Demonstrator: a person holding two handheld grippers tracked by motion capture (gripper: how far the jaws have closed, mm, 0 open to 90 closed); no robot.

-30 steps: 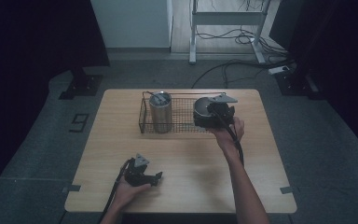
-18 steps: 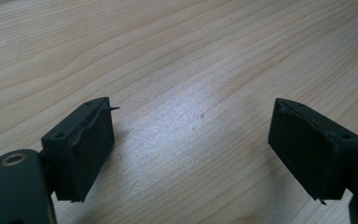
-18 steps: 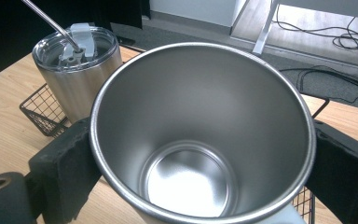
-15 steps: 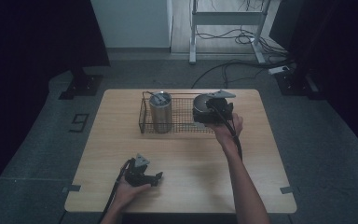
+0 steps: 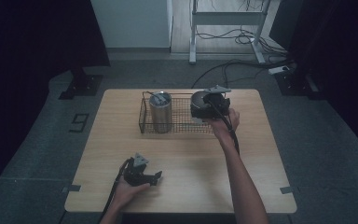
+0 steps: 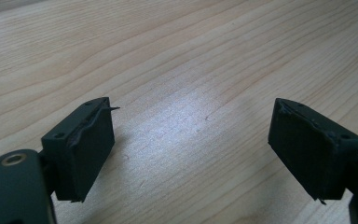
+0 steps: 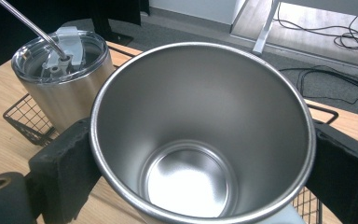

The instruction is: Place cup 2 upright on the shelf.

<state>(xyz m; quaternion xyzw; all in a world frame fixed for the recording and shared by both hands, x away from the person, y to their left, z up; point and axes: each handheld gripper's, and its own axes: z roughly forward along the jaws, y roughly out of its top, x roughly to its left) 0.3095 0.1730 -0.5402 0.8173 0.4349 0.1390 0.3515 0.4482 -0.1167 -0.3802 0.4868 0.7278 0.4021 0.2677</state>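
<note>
Steel cup (image 7: 200, 135) clamped in your right tool (image 5: 213, 103), at the basket's (image 5: 145, 122) right end.
Its own view shows the cup empty beside a lidded tumbler (image 7: 60, 70); your left tool (image 6: 191, 149) gapes over bare surface (image 6: 177, 56).

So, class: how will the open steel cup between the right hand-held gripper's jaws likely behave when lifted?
The open steel cup looks empty, so probably light. Its polished wall tapers downward, so it may slip up through the right hand-held gripper. It seems rigid, unlikely to dent.
</note>
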